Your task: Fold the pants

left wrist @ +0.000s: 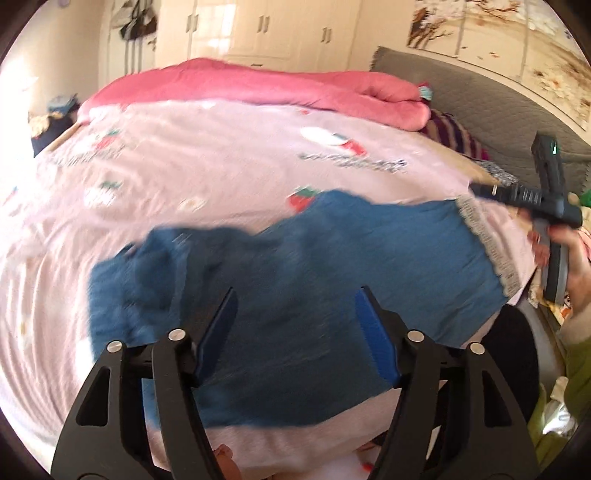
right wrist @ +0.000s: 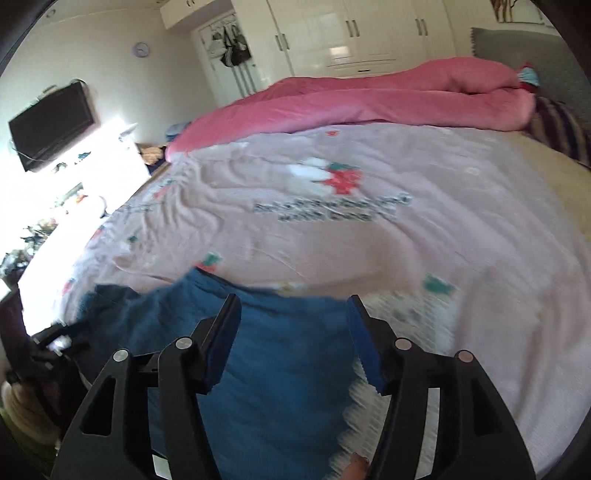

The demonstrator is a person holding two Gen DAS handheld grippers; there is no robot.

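Observation:
Blue pants (left wrist: 332, 258) lie spread on the pink printed bedsheet (left wrist: 221, 162), bunched at the left end, with a pale fringed hem (left wrist: 484, 240) at the right end. My left gripper (left wrist: 295, 295) is open and empty just above the pants' middle. My right gripper (right wrist: 293, 301) is open and empty over the pants (right wrist: 273, 369) near their fringed hem (right wrist: 402, 314). In the left wrist view the right gripper (left wrist: 480, 190) shows at the far right by the hem, held in a hand. Both views are blurred.
A rolled pink duvet (left wrist: 295, 88) lies along the bed's far side. A grey headboard (left wrist: 498, 99) and striped pillow (left wrist: 454, 133) are at right. A wall TV (right wrist: 51, 125) and cluttered shelf stand left of the bed; white wardrobes (right wrist: 351, 33) behind.

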